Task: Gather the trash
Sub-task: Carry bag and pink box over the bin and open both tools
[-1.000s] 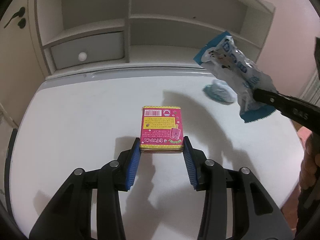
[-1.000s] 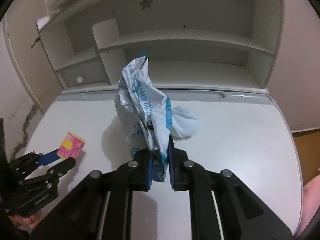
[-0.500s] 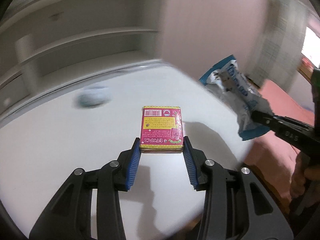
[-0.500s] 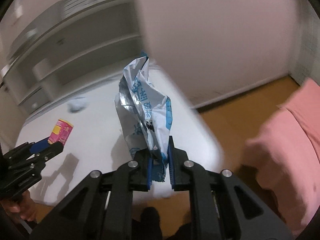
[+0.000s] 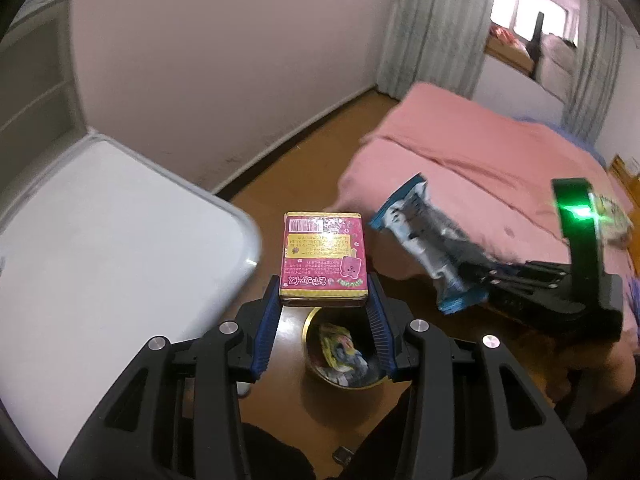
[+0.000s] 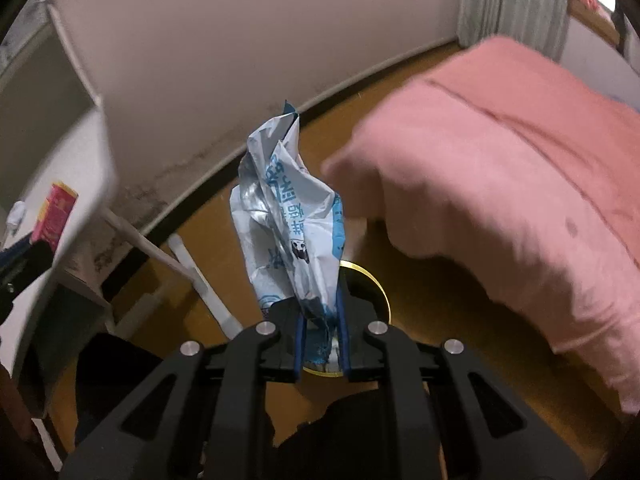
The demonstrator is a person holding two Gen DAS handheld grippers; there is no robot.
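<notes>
left gripper (image 5: 324, 300) clamped on a pink snack box (image 5: 323, 256), right gripper (image 6: 320, 320) pinching a crumpled blue-white wrapper (image 6: 292, 220), both right over a gold-rimmed trash bin (image 5: 316, 322) on the floor

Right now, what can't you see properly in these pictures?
- Bin: left view, the box and left claw cover part of it; right view, the wrapper and right claw hide most.
- Trash inside the bin: too small to name.
- Bed: blurred, cut off at the edge.
</notes>
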